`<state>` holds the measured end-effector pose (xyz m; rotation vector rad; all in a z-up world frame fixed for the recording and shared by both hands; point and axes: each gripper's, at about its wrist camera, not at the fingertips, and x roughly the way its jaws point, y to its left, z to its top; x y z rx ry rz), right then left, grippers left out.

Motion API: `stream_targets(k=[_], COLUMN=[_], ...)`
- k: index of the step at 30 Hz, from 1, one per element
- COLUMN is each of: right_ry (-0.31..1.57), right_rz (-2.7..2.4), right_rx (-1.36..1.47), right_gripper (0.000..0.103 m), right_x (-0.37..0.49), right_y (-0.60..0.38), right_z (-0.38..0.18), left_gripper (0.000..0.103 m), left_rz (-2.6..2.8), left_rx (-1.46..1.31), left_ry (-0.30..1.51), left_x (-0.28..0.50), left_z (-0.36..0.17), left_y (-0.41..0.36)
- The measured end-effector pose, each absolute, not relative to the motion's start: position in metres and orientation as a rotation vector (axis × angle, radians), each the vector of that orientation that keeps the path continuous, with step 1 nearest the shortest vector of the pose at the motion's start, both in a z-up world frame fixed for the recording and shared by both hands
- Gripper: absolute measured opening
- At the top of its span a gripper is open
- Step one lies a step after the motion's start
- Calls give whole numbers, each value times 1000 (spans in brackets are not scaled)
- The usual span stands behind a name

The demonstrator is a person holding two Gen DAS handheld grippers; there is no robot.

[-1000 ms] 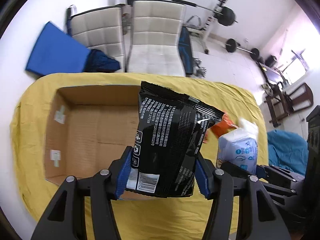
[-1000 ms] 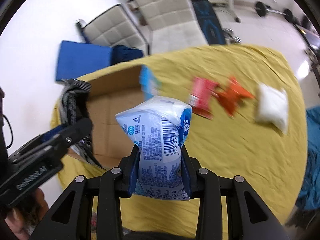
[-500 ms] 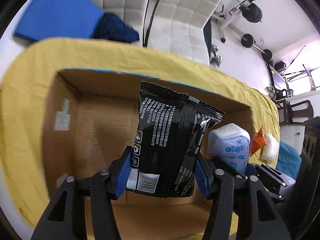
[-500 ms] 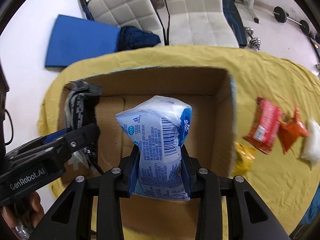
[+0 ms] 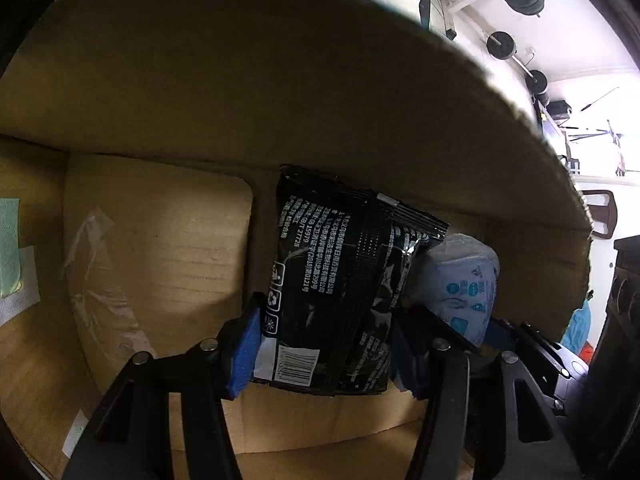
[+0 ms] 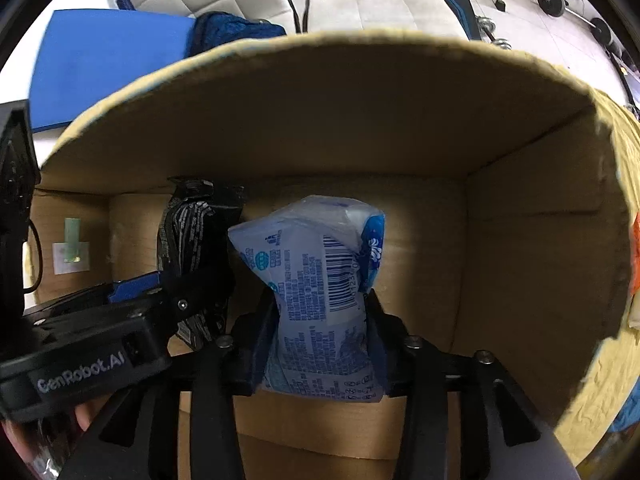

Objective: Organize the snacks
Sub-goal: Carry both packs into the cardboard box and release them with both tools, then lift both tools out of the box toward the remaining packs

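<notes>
We hold both snacks low inside the cardboard box (image 6: 520, 240), side by side, so they can stand next to each other. Our left gripper (image 5: 324, 344) is clamped on the black packet (image 5: 344, 280), and our right gripper (image 6: 320, 344) squeezes the pale blue packet (image 6: 320, 292); neither is released yet.

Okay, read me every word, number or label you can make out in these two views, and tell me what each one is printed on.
"GenRobot.AI": side of the left tongs, in the right wrist view.
"15979" and "27728": black snack bag, among small print I cannot read.
White and blue snack bag: barcode and blue print, digits too small to read.
Cardboard box: no text.
</notes>
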<state>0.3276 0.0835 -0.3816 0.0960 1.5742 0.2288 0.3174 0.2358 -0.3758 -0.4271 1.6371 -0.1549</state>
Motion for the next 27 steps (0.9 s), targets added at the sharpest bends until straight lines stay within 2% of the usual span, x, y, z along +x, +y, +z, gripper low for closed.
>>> stream_targets(k=[1, 6, 15, 17, 22, 24, 25, 27], right_ry=[1576, 1576, 1563, 1556, 1535, 1522, 1508, 1493], right_rz=[226, 197, 164, 162, 166, 157, 152, 150], right_rx=[94, 76, 54, 49, 35, 14, -5, -22], right_gripper=[49, 63, 66, 69, 76, 90, 90, 90], right_x=[328, 327, 322, 319, 314, 308, 304, 300], right_y=[83, 87, 87, 88, 94, 91, 91, 88], right_z=[-384, -388, -377, -372, -357, -351, -345, -340], left_gripper=[56, 56, 59, 67, 69, 77, 85, 90], left_rz=[-151, -107, -96, -86, -66, -53, -49, -28], left_rx=[-423, -382, -329, -315, -274, -250, -240, -208], left_ry=[1637, 1640, 1605, 1586, 1542, 1513, 1497, 1459], left_x=[317, 318, 316, 315, 307, 293, 287, 276], left_z=[-375, -369, -342, -335, -320, -322, -320, -315], left_y=[235, 233, 213, 210, 206, 211, 216, 216])
